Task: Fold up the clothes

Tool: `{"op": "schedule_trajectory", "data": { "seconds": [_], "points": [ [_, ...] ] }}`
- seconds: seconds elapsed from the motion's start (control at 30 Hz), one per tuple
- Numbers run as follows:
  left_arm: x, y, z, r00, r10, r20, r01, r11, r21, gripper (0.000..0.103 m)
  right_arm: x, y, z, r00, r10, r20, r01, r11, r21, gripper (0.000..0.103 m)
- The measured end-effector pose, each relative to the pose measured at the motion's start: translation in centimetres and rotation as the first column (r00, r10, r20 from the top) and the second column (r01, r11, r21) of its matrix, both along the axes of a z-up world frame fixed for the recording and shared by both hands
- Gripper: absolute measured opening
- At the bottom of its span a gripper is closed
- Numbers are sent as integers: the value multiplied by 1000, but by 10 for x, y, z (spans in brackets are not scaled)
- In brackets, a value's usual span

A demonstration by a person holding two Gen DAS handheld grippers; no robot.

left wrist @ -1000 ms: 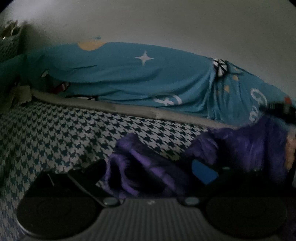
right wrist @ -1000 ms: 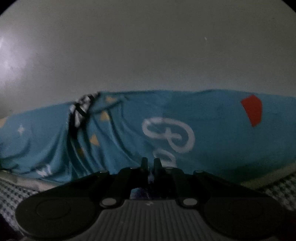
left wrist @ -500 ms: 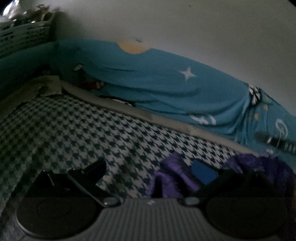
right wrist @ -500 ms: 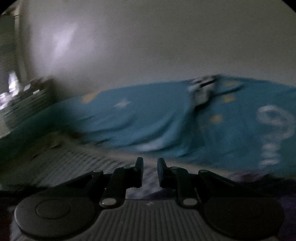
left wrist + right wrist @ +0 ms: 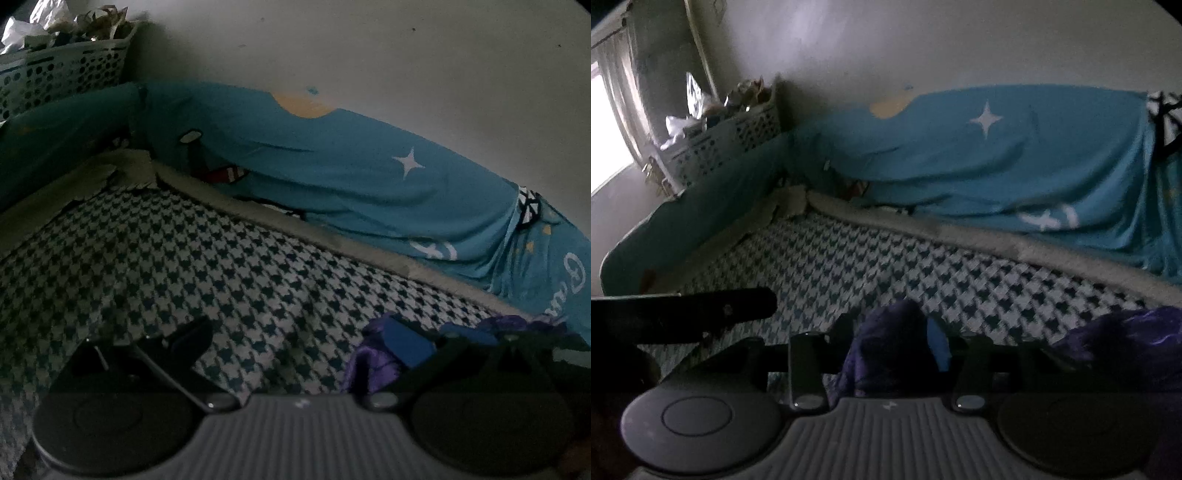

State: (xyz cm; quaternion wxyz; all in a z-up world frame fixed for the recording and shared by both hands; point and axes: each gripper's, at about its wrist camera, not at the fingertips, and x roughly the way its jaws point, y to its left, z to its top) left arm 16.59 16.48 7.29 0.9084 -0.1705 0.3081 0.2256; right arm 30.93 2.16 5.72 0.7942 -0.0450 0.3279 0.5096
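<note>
A purple fuzzy garment (image 5: 369,363) lies bunched on the houndstooth bed cover (image 5: 221,266). My left gripper (image 5: 295,336) stands wide open over the cover. The garment touches only its right finger, which has a blue pad (image 5: 404,345); nothing lies between the fingers. In the right wrist view my right gripper (image 5: 892,332) has its jaws opening, and a hump of the purple garment (image 5: 894,350) rises between the fingers. More of the garment (image 5: 1126,336) spreads to the right. The dark bar at the left of that view is a finger of the left gripper (image 5: 701,312).
A teal blanket with white stars (image 5: 369,177) is heaped along the wall behind the bed. A white perforated basket (image 5: 731,129) full of items sits in the far left corner, near a bright window (image 5: 605,122). A grey mattress edge (image 5: 332,243) borders the cover.
Both views have swung left toward the basket corner. The right gripper's jaws went from shut to apart over the purple cloth. The left gripper slid left, leaving the garment at its right finger.
</note>
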Motion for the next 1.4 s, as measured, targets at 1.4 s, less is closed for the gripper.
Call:
{"op": "schedule_trajectory", "data": {
  "seconds": [1.4],
  "points": [
    [-73, 36, 55, 995, 20, 102, -15, 999, -51, 103, -210, -43, -18, 990, 144, -6, -144, 986, -89, 39]
  ]
}}
